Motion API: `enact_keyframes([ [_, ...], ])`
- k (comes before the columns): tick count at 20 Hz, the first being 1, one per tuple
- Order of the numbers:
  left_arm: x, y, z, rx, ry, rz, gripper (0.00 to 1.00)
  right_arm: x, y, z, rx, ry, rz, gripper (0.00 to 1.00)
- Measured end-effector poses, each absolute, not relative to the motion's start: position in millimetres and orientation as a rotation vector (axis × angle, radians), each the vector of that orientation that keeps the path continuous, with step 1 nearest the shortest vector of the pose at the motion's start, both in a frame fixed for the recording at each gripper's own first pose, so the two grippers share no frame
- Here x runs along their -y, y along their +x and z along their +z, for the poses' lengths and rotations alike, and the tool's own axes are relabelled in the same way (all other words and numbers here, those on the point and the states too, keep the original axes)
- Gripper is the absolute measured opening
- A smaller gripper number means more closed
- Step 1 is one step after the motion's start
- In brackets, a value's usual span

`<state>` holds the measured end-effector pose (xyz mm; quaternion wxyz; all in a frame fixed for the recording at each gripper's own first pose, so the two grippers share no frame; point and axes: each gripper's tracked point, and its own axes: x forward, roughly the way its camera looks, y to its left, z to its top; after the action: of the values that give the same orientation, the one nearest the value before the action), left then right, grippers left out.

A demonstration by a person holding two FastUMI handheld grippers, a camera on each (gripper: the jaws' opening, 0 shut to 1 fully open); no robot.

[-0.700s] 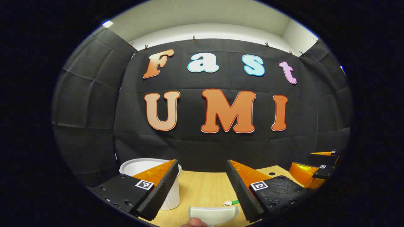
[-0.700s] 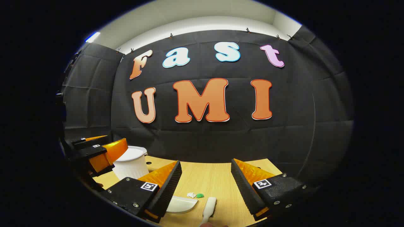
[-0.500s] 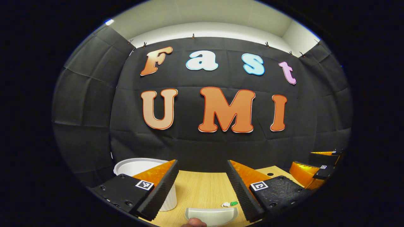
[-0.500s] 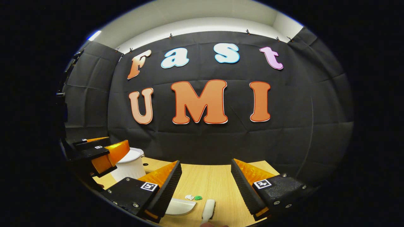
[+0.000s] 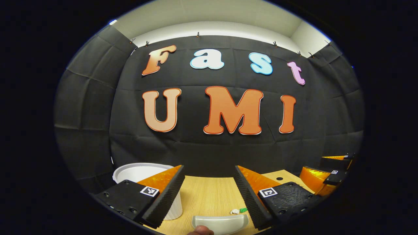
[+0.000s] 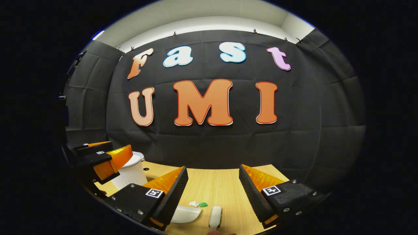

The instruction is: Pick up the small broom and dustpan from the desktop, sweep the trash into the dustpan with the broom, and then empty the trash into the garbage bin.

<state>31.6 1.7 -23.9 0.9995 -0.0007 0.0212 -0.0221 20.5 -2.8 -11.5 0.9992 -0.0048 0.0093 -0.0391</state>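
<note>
A white dustpan point(image 5: 219, 222) lies on the wooden desktop point(image 5: 209, 195), low between the fingers of my open left gripper point(image 5: 209, 168), with nothing gripped. Just right of it sit a white scrap and a green scrap of trash point(image 5: 238, 211). In the right gripper view a white broom point(image 6: 215, 215) lies low between the fingers of my open right gripper point(image 6: 213, 168), with the dustpan point(image 6: 186, 213) to its left and the trash point(image 6: 198, 204) just beyond. A white ribbed garbage bin point(image 5: 137, 172) stands at the left.
The bin point(image 6: 132, 173) also stands at the left in the right gripper view, partly behind the left gripper point(image 6: 114, 151). The right gripper point(image 5: 313, 166) shows at the right of the left gripper view. A fingertip point(image 5: 200, 231) peeks in at the bottom. The black wall closes the desktop's far edge.
Both views have turned slightly right and dipped a little: the bin has slid left. Both grippers stay open; dustpan, broom and trash have not moved.
</note>
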Motion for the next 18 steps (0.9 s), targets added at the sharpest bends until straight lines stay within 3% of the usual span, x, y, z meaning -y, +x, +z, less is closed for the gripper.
enact_keyframes([
  [18, 20, 32, -62, -0.152, -0.007, -0.095, 0.95, 3, 27, -39, -0.098, -0.008, -0.076, 0.94],
])
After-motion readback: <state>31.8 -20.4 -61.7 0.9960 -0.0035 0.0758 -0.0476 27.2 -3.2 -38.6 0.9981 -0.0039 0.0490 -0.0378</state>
